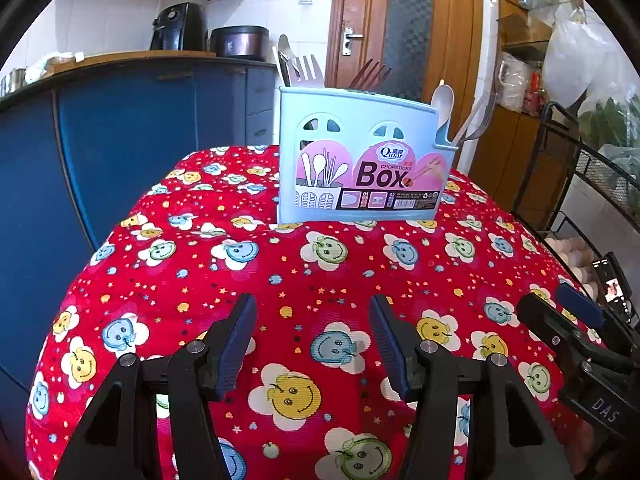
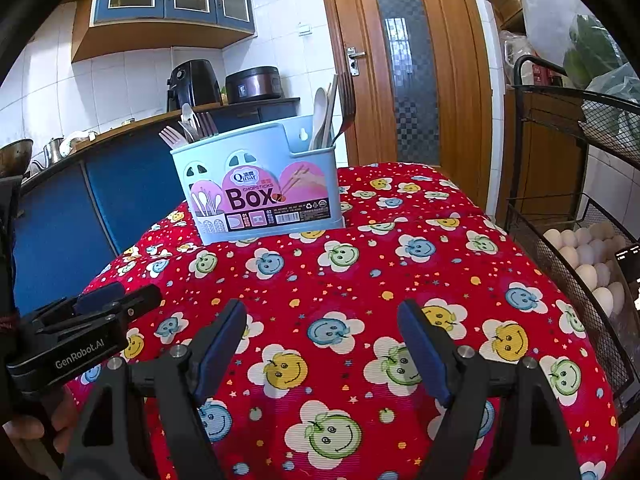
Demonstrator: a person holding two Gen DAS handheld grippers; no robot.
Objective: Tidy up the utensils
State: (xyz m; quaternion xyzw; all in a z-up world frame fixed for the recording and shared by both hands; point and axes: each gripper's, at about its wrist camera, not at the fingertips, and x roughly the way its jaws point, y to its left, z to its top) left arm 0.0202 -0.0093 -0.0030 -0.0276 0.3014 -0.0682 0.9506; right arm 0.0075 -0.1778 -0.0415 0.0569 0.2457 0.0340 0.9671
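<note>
A light blue utensil box [image 1: 360, 156] with a pink "Box" label stands at the far side of the red smiley-print tablecloth [image 1: 280, 264]; it also shows in the right wrist view [image 2: 260, 184]. Forks [image 1: 308, 70] stand in its left compartment, spoons [image 1: 444, 102] and a fork in its right one. Forks [image 2: 188, 128] and spoons [image 2: 322, 114] show in the right wrist view too. My left gripper [image 1: 312, 312] is open and empty, low over the cloth in front of the box. My right gripper [image 2: 322, 316] is open and empty beside it.
A blue counter [image 1: 120, 128] with an air fryer [image 1: 180, 28] and a cooker runs along the left. A wooden door [image 2: 404, 60] is behind the table. A black wire rack [image 2: 580, 240] with eggs [image 2: 588, 256] stands at the right.
</note>
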